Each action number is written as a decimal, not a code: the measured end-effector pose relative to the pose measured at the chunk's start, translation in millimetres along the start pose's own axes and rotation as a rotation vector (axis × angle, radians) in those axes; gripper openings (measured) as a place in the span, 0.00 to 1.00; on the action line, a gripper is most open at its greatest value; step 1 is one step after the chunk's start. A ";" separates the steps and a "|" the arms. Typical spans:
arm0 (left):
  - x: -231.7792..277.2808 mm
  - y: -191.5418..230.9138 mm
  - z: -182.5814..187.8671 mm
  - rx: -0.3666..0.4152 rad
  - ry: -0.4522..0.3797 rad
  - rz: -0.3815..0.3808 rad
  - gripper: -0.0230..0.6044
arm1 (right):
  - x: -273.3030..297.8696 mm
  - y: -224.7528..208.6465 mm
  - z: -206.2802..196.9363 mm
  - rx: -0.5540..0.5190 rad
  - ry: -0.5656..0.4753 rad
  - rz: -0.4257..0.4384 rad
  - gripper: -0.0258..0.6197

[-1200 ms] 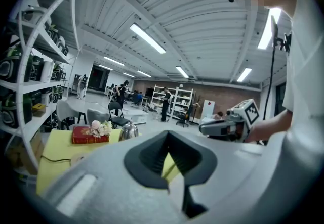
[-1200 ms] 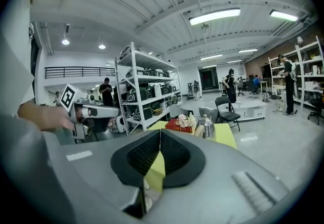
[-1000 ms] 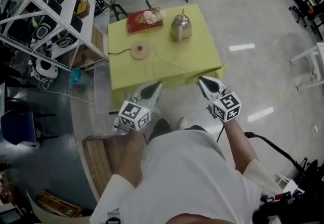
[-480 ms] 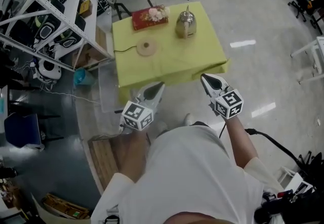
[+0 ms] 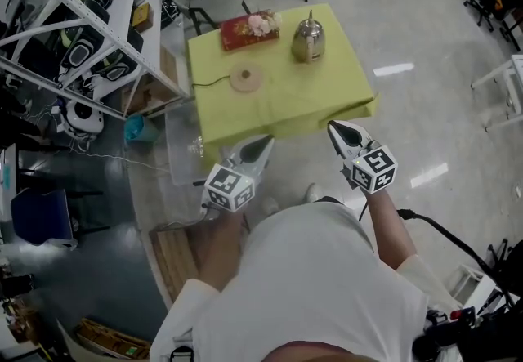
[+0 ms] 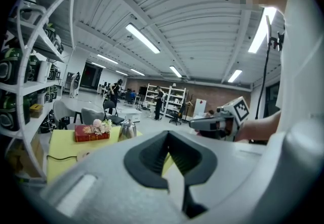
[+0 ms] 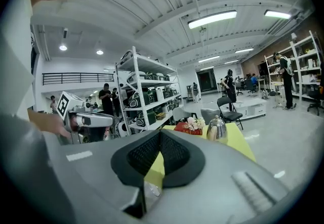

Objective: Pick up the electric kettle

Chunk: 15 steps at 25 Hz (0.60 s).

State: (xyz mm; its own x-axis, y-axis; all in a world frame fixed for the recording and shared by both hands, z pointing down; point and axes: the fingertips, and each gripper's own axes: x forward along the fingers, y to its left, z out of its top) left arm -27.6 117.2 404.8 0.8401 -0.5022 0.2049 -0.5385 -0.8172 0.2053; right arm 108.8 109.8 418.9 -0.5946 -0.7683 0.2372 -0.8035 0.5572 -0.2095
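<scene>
"Holding anything at that point?" the desk asked.

"Nothing," I said. "I had the left gripper (image 5: 263,141) and right gripper (image 5: 334,127) both pinched closed and empty. Through each pair of pads I saw only a sliver of yellow cloth."

"And the kettle?"

"The kettle (image 5: 308,39) stood upright on the far half of the table (image 5: 327,99), well apart from both tips. Its round base (image 5: 244,78) lay off to the left with the cord trailing, and a red box (image 5: 243,29) with flowers sat behind that."

"What had changed over the last second?"

"Not much. The table had slid a little to the right in the head view, and both grippers had gone with it. The tips were still at the near edge of the cloth, and the gap to the kettle had hardly closed."

"So where did that leave you?"

"Still on the approach, as I judged it. The jaws had to open, and I had to reach across the table before any grip."
</scene>
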 end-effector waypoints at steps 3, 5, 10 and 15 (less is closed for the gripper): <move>-0.1 1.5 -0.5 0.003 -0.005 -0.005 0.04 | 2.4 3.2 -1.6 -0.001 0.000 0.002 0.04; 0.2 2.2 0.9 0.006 -0.009 -0.009 0.04 | 3.5 3.3 -0.9 0.003 -0.002 0.001 0.04; -0.3 0.7 7.4 0.012 -0.013 -0.017 0.04 | 3.8 5.6 5.8 0.009 -0.009 0.005 0.04; 0.4 0.2 7.1 0.012 -0.010 -0.023 0.04 | 4.5 5.4 7.5 0.004 -0.011 0.010 0.04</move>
